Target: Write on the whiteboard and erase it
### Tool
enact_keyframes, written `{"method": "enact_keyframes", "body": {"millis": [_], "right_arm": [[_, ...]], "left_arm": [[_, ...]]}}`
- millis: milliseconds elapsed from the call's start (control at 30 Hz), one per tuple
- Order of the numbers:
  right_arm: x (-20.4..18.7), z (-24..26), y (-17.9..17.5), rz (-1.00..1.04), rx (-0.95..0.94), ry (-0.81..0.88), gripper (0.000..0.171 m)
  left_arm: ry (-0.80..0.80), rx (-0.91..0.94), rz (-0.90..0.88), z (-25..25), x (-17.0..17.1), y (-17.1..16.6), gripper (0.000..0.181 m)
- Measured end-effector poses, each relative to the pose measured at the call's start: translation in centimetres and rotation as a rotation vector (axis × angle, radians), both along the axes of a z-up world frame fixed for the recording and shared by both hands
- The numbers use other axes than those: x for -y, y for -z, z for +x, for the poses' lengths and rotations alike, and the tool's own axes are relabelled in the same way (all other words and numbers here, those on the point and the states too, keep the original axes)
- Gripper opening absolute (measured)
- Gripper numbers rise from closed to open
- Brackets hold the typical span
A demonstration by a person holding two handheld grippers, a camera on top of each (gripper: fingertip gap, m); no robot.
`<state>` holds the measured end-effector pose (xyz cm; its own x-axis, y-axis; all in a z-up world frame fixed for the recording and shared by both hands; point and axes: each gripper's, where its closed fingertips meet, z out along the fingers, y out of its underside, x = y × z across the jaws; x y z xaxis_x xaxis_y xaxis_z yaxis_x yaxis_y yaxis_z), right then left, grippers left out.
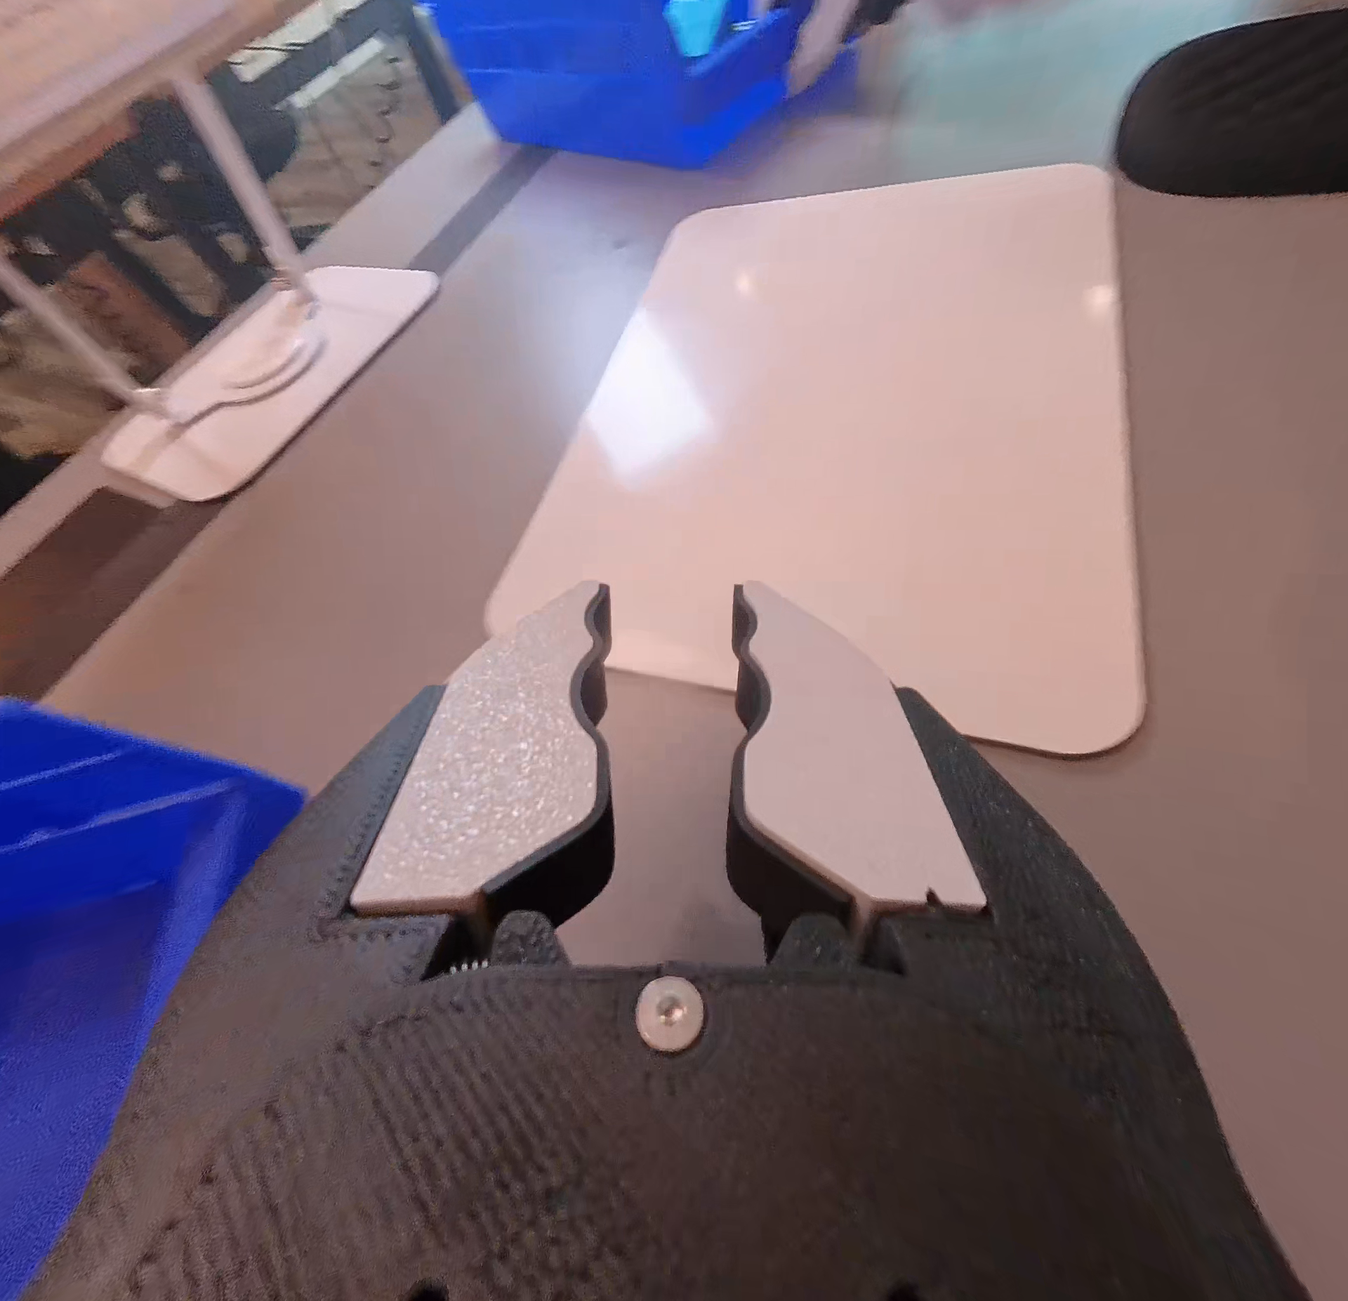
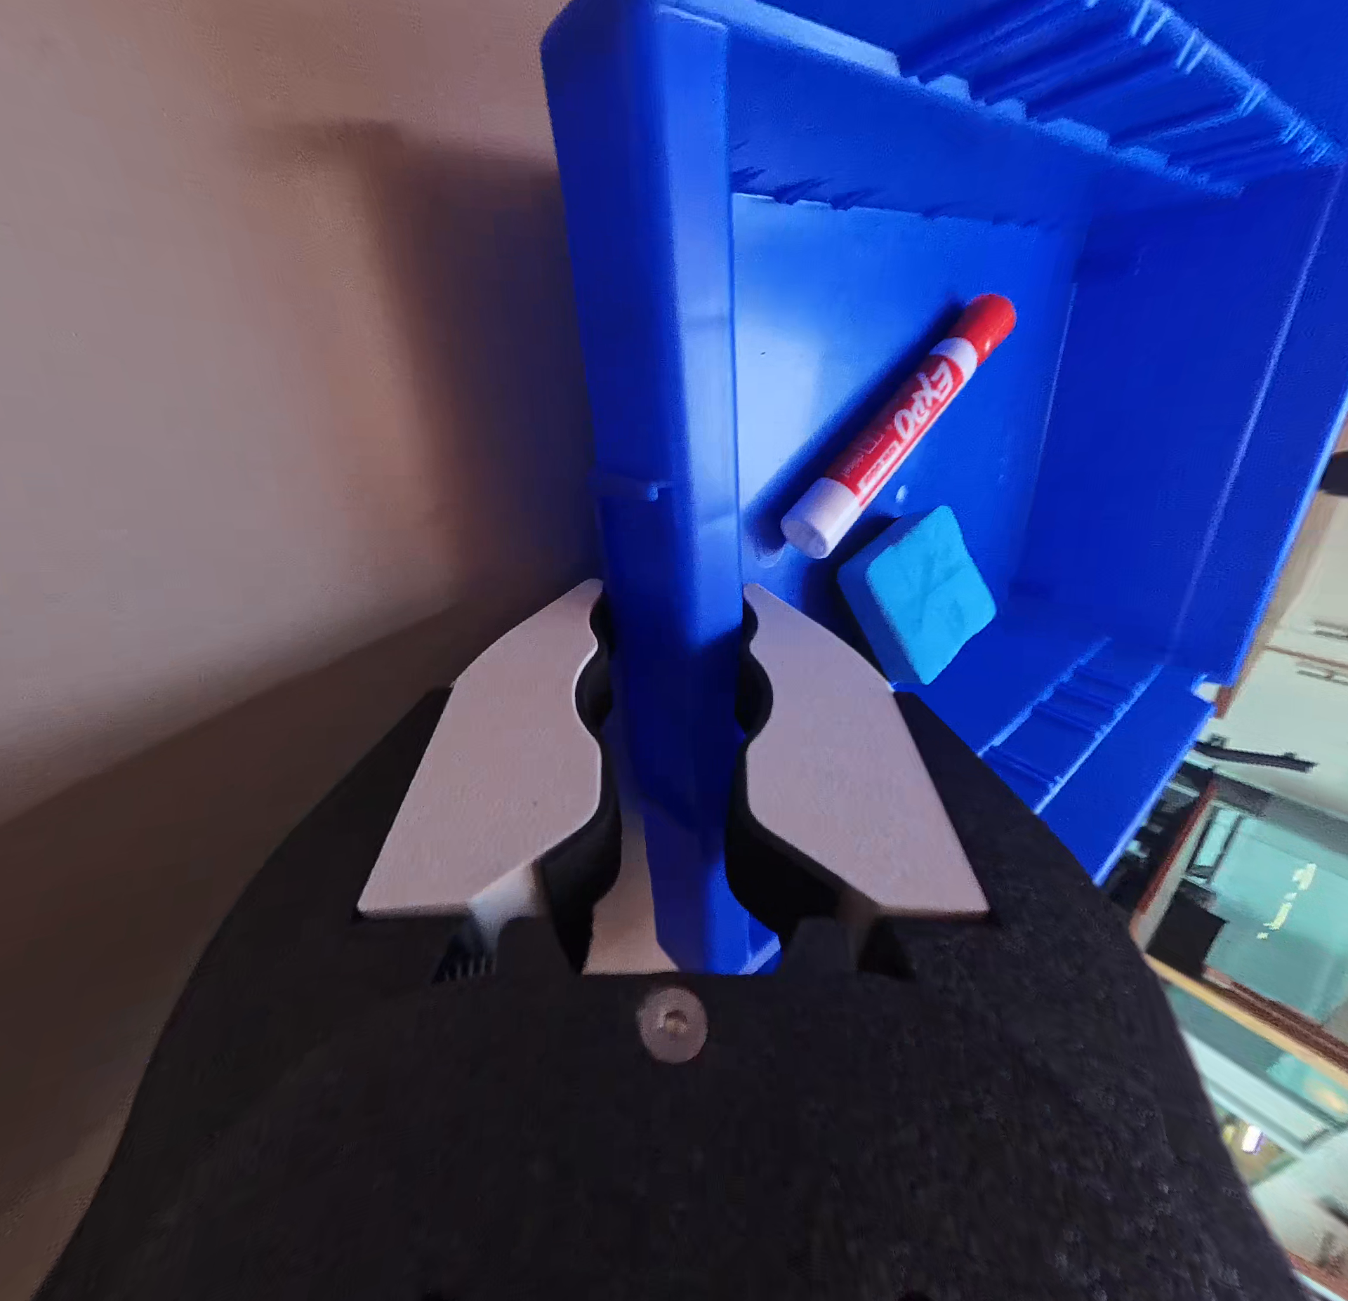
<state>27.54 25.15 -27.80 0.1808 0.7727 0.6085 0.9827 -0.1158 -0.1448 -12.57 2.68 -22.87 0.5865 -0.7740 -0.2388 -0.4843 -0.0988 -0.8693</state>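
Left wrist view: grey table [image 1: 306, 609] carries a blank whiteboard [image 1: 875, 449], lying flat just ahead and slightly right of the left gripper [image 1: 671, 595]. Jaws released, nothing between them, tips over the board's near edge. Bare table lies left of the board; a blue bin [image 1: 605, 77] sits past its far edge, a second blue bin [image 1: 109, 865] at the gripper's lower left, a dark rounded object [image 1: 1240, 106] off the far right corner. White stand base [image 1: 270, 383] sits near the table's left edge.

Right wrist view: right gripper [image 2: 672, 595] is clenched on a bin [image 2: 656, 318] side wall, one finger outside, one inside. In the bin, right of the gripper, red marker [image 2: 901, 423] lies capped with its butt end nearly touching the blue eraser [image 2: 917, 595], which is just beside the inner finger. Rest of the bin floor is open.
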Motion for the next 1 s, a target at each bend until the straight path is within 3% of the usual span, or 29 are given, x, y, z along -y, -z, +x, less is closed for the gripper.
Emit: {"method": "enact_keyframes", "body": {"millis": [333,633,700,800,1000], "right_arm": [[8.7,0.9,-1.5,0.109,0.023,-0.086,0.03],[15.7,-0.8,-3.9,0.189,0.039,-0.177,0.03],[17.6,-2.2,-4.6,0.189,0.03,-0.227,0.03],[20.7,-5.2,-5.0,0.182,-0.001,-0.315,0.03],[26.7,-12.9,-4.8,0.171,-0.041,-0.545,0.031]], "left_arm": [[-0.402,-0.195,-0.023,-12.1,-3.7,-0.9,0.044],[-0.534,-0.677,-0.154,-18.1,-4.4,3.1,0.067],[-0.534,-0.778,-0.157,-18.9,-4.8,3.7,0.063],[-0.471,-0.823,-0.194,-18.5,-4.6,5.1,0.031],[-0.515,-0.821,-0.094,-19.4,-3.8,3.6,0.031]]}}
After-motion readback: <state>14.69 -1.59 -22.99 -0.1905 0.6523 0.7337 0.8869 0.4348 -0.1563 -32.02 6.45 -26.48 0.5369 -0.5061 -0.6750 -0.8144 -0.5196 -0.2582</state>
